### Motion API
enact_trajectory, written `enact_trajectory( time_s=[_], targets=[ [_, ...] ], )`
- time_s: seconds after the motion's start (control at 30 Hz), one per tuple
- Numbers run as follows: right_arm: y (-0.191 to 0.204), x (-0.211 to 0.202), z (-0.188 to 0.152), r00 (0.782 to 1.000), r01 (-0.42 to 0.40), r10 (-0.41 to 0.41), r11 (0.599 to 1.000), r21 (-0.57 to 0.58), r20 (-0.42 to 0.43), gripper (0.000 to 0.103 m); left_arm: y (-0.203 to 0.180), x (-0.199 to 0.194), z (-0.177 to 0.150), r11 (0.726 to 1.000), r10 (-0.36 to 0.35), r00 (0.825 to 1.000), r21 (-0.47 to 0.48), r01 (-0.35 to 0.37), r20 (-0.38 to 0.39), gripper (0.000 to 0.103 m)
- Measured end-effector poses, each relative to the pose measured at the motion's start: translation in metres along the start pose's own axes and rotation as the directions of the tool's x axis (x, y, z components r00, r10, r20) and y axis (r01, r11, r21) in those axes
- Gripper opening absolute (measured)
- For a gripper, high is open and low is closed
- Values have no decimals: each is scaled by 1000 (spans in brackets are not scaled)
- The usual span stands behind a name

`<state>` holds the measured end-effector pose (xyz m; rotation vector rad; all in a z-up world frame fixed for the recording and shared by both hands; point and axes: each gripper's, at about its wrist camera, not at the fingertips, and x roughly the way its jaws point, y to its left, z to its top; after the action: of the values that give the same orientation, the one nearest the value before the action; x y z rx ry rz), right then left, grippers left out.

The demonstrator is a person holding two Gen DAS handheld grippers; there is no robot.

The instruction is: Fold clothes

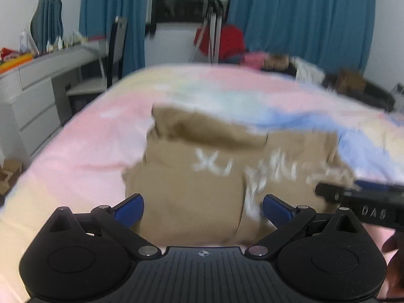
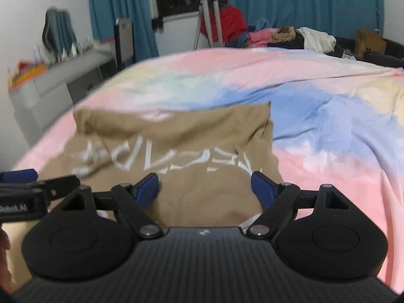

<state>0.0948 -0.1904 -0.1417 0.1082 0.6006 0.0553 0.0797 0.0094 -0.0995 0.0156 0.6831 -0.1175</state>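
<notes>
A tan garment with white lettering (image 1: 202, 176) lies partly folded on the pastel bedspread (image 1: 75, 151), its far part doubled over into a thick fold. My left gripper (image 1: 203, 210) hovers open over its near edge, blue pads apart, nothing between them. In the right wrist view the same tan garment (image 2: 181, 151) spreads ahead, letters upside down. My right gripper (image 2: 205, 189) is open above its near hem. Each gripper shows at the edge of the other's view: the right one (image 1: 361, 197), the left one (image 2: 38, 186).
A grey desk with drawers (image 1: 38, 93) and a dark chair (image 1: 116, 50) stand left of the bed. A tripod (image 2: 209, 17), red fabric and a heap of clothes (image 2: 303, 38) sit beyond the far edge, before blue curtains (image 1: 303, 17). The bedspread (image 2: 328, 126) stretches right.
</notes>
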Motion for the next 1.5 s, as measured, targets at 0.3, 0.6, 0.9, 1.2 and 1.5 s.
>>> enact_trajectory(
  time_s=[0.3, 0.6, 0.9, 1.2, 1.5],
  targets=[
    [-3, 5, -4, 1000, -11, 11, 1000, 12, -24, 82, 9, -18, 15, 999, -26, 996, -33, 24, -82, 101],
    [1, 6, -1, 999, 5, -4, 1000, 25, -47, 84, 60, -11, -1, 800, -394, 898, -554, 230, -196, 102],
    [5, 11, 1, 999, 27, -26, 999, 30, -46, 84, 94, 26, -25, 550, -419, 907, -806, 218, -41, 96],
    [7, 12, 2, 999, 37, -35, 999, 40, -39, 85, 106, 24, -29, 536, -298, 954, -827, 168, 0, 48],
    [-22, -32, 21, 940, -333, 325, 805, 491, 105, 85, 107, 1, -18, 548, -292, 949, -792, 268, 119, 24]
  ],
)
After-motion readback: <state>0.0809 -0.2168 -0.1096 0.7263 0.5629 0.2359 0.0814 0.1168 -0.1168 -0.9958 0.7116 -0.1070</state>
